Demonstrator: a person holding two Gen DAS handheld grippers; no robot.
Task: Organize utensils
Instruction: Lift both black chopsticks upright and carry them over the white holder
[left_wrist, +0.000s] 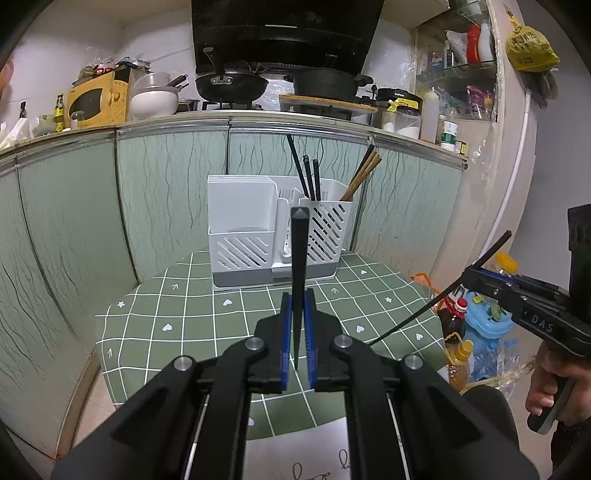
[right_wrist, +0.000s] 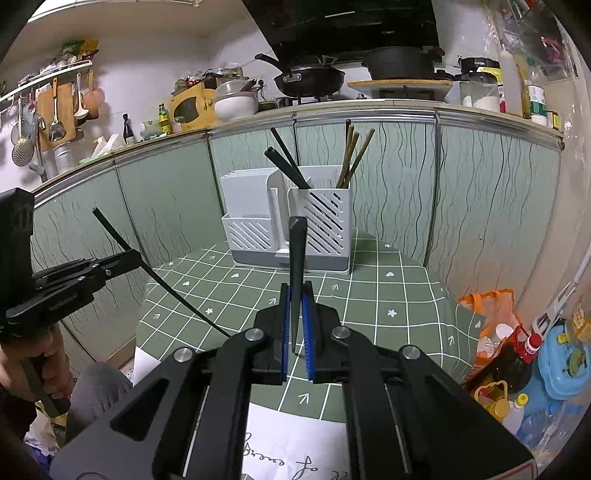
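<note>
the checked desk (left_wrist: 155, 317) lies bare between the hand-held grippers and the white utensil holder (left_wrist: 258, 240), so the approach is open. black chopsticks (left_wrist: 306, 177) and brown chopsticks (left_wrist: 360, 177) stick up from its right compartment, crowding that opening. cabinet doors (left_wrist: 170, 192) wall in the back and left.

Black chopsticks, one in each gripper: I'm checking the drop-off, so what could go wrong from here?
1. The left gripper and right gripper each pinch one black chopstick near its thin end, so it may pivot or slip.
2. The holder already holds slanting chopsticks, which could block entry.
</note>
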